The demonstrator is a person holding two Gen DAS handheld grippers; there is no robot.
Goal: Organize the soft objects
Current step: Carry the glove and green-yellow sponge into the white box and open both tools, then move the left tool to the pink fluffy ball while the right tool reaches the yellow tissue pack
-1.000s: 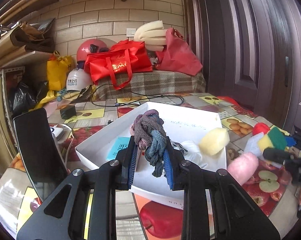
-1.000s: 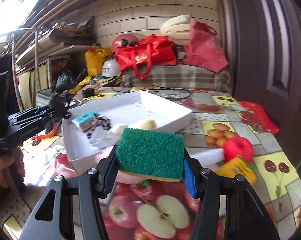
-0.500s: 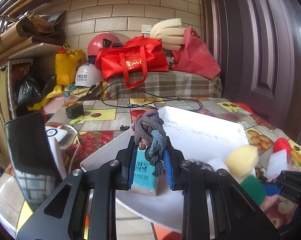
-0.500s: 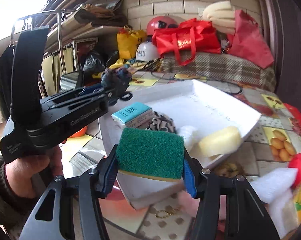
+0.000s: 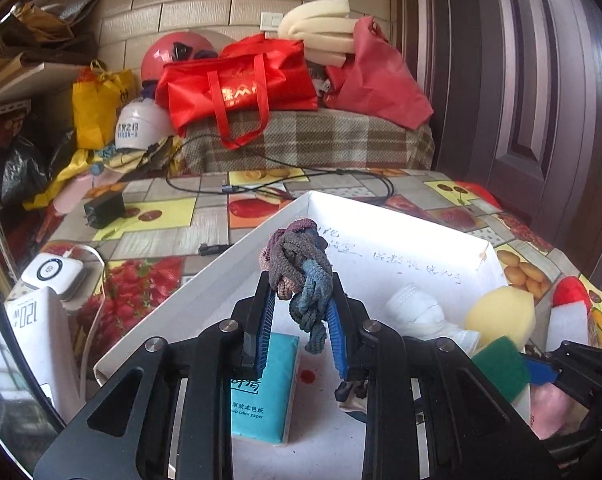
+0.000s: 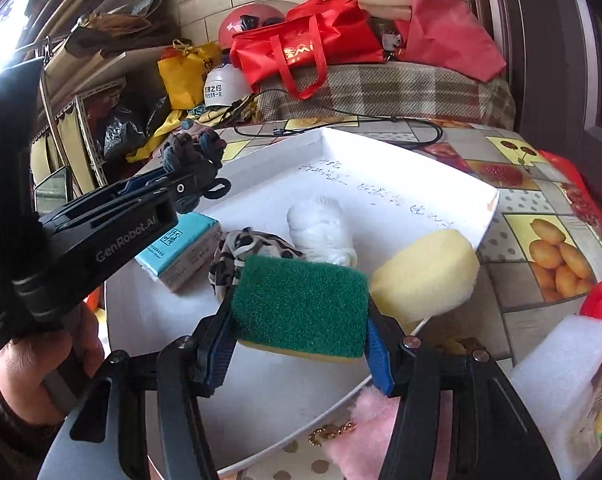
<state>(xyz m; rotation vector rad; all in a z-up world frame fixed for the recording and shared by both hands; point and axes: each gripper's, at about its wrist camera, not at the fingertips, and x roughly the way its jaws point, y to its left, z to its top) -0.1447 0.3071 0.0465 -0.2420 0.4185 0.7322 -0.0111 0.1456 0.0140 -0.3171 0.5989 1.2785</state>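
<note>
The knotted cloth [image 5: 301, 268] is pinched tight in the left gripper [image 5: 301, 332], hanging over the white tray [image 5: 401, 216] above the tissue pack [image 5: 261, 392]. The green sponge [image 6: 301, 308] is clamped across its width in the right gripper [image 6: 299, 346], over the tray's near edge. In the tray lie a patterned cloth [image 6: 237, 252], a white roll [image 6: 321, 232] and a yellow sponge [image 6: 425, 272]. Pink fluff [image 6: 361, 420] lies just outside the tray.
</note>
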